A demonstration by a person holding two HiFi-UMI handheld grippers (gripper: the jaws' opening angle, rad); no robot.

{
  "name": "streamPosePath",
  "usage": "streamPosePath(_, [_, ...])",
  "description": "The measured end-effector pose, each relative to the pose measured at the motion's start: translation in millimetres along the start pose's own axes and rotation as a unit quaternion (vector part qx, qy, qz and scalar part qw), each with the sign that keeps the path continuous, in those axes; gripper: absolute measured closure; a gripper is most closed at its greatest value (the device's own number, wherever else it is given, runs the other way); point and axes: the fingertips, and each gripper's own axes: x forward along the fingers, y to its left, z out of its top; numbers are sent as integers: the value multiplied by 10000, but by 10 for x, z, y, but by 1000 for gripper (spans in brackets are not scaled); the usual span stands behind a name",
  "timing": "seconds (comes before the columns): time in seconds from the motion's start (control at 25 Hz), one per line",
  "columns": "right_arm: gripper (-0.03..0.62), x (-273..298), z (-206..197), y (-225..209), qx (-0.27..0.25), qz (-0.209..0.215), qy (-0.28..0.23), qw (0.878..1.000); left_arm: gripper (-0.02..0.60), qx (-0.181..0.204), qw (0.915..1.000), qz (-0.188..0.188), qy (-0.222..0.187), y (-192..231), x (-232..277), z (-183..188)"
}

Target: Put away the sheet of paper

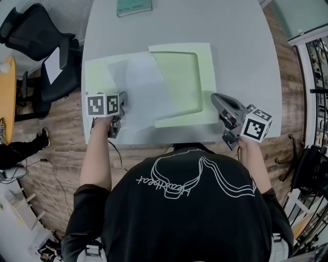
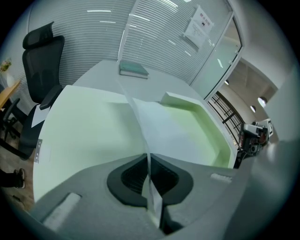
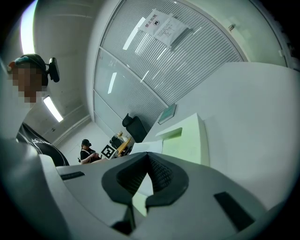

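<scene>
A white sheet of paper (image 1: 143,89) lies slanted across a pale green document box, half over its flat open lid (image 1: 97,74) and half over the rimmed tray (image 1: 184,77). My left gripper (image 1: 123,105) is at the sheet's near left edge and shut on it. In the left gripper view the paper (image 2: 164,131) runs from between the pads (image 2: 161,180) out over the tray (image 2: 206,126). My right gripper (image 1: 215,98) hovers at the tray's near right corner, shut and holding nothing. In the right gripper view its jaws (image 3: 149,157) point along the green tray (image 3: 190,140).
A teal book (image 1: 134,6) lies at the grey table's far edge (image 1: 246,30). A black office chair (image 1: 46,46) stands left of the table. The near table edge runs just under both grippers. Another person sits far off (image 3: 86,151).
</scene>
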Motion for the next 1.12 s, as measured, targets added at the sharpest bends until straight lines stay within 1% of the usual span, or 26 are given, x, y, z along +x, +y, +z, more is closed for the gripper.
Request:
streamPosePath(0.16, [586,32,-22,-28,53,-13,12,10000,569,34,9999,41,94,16,28,-40])
streamPosePath(0.4, [586,-9,-32,-16,72,10,13,10000,569,-36,10000,52,70,-28,12,-43])
streamPosePath(0.96, [586,-65,-57,-104,160,-70,-100,9998,569,27,9998,-197,71,-254,232,172])
streamPosePath(1.12, [586,-93,-70,-125,186,-105,-136,9997,569,-80,9992,-366,105,-335,297,200])
